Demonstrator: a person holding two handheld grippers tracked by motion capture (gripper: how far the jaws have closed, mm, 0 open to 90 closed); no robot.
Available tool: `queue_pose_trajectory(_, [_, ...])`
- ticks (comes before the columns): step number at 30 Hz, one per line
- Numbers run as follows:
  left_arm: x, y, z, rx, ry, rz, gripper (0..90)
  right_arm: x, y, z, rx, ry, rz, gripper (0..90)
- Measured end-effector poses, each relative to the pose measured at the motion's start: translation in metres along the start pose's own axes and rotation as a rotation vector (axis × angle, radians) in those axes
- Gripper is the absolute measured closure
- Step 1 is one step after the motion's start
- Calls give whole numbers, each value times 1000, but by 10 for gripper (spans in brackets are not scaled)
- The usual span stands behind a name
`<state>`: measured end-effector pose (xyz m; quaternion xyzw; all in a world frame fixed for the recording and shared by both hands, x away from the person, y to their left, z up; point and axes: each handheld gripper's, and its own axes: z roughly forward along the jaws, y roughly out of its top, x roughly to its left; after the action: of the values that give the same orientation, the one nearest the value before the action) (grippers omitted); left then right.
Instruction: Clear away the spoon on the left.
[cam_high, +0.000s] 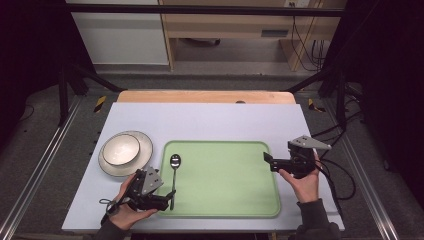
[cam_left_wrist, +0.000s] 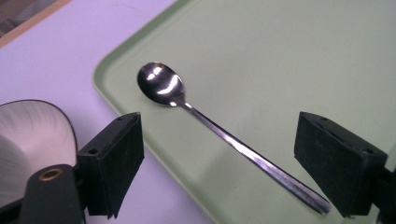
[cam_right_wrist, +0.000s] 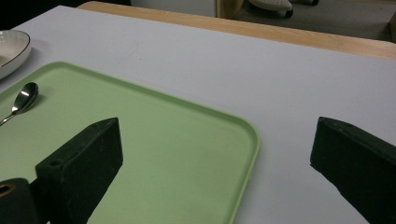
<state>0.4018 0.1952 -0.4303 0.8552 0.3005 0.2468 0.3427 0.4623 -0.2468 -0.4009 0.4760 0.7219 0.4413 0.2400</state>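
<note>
Left gripper (cam_high: 167, 199) sits at the near-left edge of the green tray (cam_high: 235, 195), jaws spread wide either side of the spoon (cam_left_wrist: 224, 140) handle, nothing clamped; the spoon lies flat on the tray's left side, bowl pointing away toward the far edge. Right gripper (cam_high: 268, 159) hovers agape over the tray's right rim, idle. Risk: the thin, slick handle lies flush on the tray, so closing jaws may skid it sideways or ride over it.

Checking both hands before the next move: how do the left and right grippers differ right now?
The left gripper has its jaws either side of the spoon handle on the green tray; the right gripper straddles the tray's right edge, with nothing between its jaws. Both are open.
</note>
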Motion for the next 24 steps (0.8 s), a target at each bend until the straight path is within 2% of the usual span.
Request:
queue_pose_trajectory(2, [4,-1,-3,-28,7,-36,159,0,0,0,-1,-3,3,26])
queue_pose_trajectory(6, [12,-4,-8,-69,29,-81,160,-2,0,-2,-8,-5,5,26])
queue_pose_trajectory(15, [32,-13,-20,-138,50,-193,163,-5,0,-4,-10,-17,14,26])
queue_pose_trajectory(24, [45,-22,-28,-176,80,-257,168,-8,-1,-5,-10,-26,24,25])
